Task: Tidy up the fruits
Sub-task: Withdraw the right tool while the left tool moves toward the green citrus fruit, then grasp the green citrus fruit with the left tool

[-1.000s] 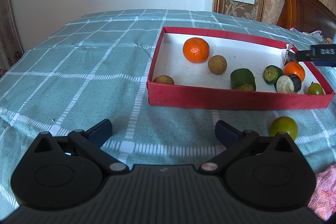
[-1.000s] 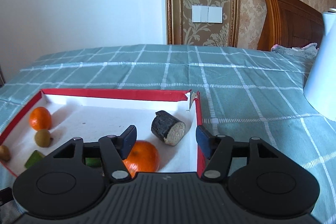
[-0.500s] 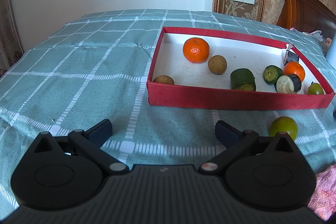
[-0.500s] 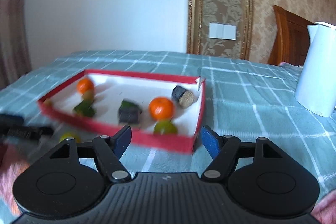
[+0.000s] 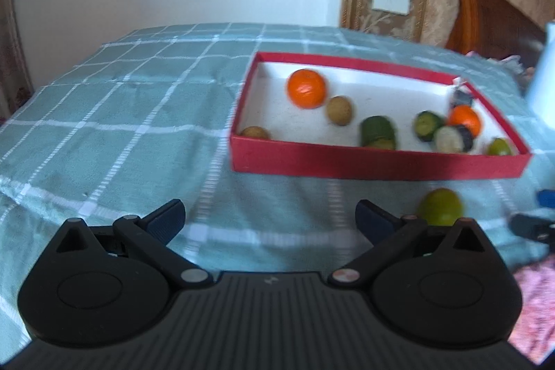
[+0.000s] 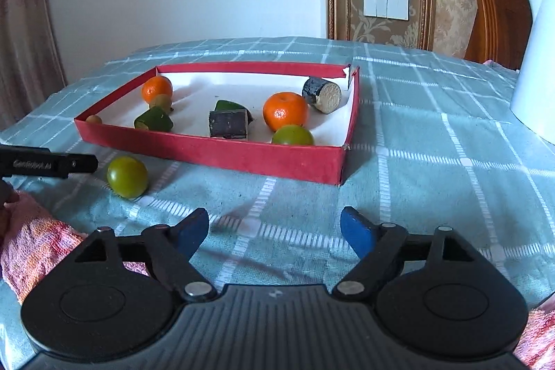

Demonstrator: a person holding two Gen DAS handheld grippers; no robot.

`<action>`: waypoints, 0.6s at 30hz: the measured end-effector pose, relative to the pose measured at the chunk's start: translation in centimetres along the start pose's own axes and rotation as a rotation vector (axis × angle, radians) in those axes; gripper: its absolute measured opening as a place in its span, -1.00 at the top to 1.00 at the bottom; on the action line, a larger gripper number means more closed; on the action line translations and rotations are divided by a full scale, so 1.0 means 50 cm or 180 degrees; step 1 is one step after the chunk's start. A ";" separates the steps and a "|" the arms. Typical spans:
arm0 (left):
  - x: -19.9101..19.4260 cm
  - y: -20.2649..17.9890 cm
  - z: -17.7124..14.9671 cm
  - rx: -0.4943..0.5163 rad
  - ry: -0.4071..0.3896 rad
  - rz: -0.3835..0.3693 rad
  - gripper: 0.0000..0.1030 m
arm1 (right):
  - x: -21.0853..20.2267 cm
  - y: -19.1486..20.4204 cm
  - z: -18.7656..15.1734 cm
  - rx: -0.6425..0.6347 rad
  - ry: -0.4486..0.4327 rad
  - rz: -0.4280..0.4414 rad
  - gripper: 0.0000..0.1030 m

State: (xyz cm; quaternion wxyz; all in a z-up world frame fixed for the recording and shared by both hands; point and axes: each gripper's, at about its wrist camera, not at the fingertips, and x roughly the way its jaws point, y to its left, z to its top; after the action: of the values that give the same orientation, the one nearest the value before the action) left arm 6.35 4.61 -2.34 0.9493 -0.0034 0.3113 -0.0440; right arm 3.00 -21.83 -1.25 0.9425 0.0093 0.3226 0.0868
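Observation:
A red box (image 6: 222, 155) (image 5: 374, 163) on the green checked cloth holds two oranges (image 6: 285, 111) (image 6: 156, 88), a green fruit (image 6: 292, 135), brown fruits (image 5: 339, 110) and cut dark-skinned pieces (image 6: 322, 94). One loose green fruit (image 6: 127, 176) (image 5: 440, 207) lies on the cloth just in front of the box. My right gripper (image 6: 274, 227) hovers over the cloth near the box's front, its jaws opening, nothing between them. My left gripper (image 5: 270, 216) is open and empty, left of the loose fruit; one of its fingers (image 6: 52, 164) shows in the right wrist view beside that fruit.
A white kettle (image 6: 536, 65) stands on the cloth to the right of the box. A pink towel (image 6: 34, 241) lies at the near edge. A wooden headboard (image 6: 496, 19) and patterned wall are behind.
My right gripper pulled back out of the box to the cloth in front of it, and its jaws spread wider. The left wrist view shifted slightly; the loose green fruit lies where it was.

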 end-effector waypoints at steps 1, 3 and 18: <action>-0.007 -0.006 0.001 -0.0011 -0.0013 -0.0057 -1.00 | 0.004 -0.001 0.000 0.0007 0.0035 0.0023 -0.68; -0.021 -0.021 0.004 0.0006 -0.0085 -0.0161 -1.00 | 0.007 0.005 0.000 -0.0044 0.0059 0.0022 -0.74; 0.009 -0.122 0.018 0.0356 0.0016 -0.0440 -1.00 | 0.012 0.018 0.000 -0.0158 0.0119 -0.0007 -0.88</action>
State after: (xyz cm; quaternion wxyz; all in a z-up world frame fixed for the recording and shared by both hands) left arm 6.77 -1.54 -1.67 0.9419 0.0282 0.3098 -0.1267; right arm 3.33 -20.86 -1.55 0.9363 -0.0161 0.3380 0.0939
